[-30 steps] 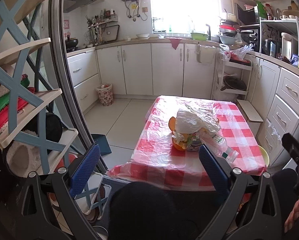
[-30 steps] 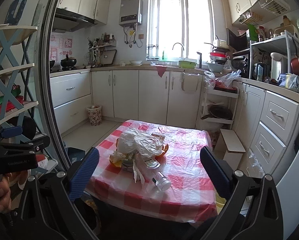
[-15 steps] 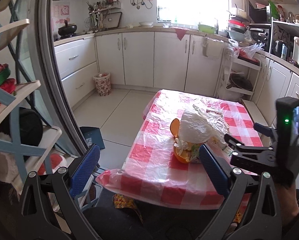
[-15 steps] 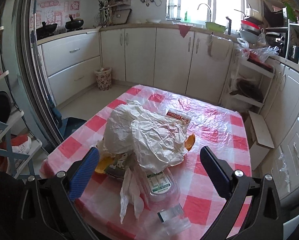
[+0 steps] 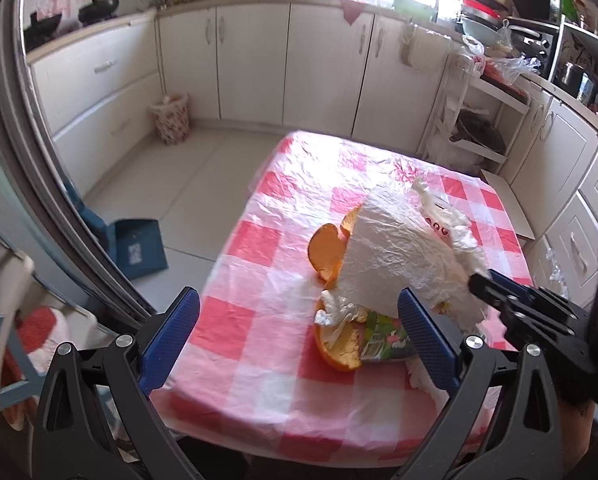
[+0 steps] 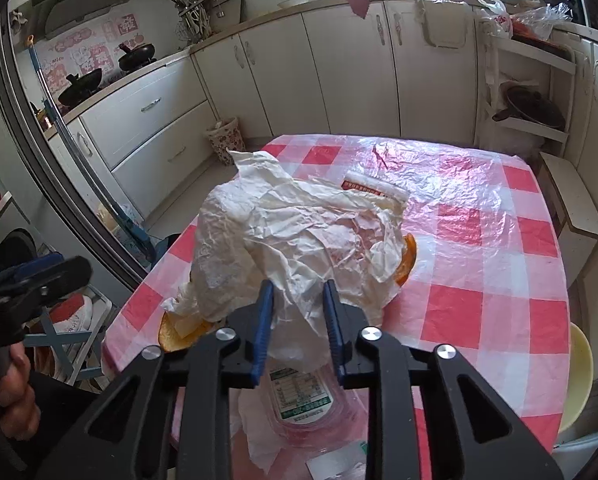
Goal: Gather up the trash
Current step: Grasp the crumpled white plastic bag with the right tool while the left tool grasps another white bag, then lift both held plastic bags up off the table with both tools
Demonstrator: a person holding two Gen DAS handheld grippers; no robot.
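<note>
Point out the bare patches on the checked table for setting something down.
Free: the table's far end behind the white bag, and the strip along its cabinet-side edge. Crowded: the near corner, with bag, orange peel, plastic tray and right gripper.

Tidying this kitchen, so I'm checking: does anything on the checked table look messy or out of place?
Yes. A heap of trash sits on the table: crumpled white paper draped over orange peels and a plastic bottle lying on its side.

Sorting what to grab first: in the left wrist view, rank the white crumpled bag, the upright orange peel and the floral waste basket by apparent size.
1. white crumpled bag, clearly largest.
2. floral waste basket and upright orange peel look similar; the basket stands much farther off, so no ranking.
</note>
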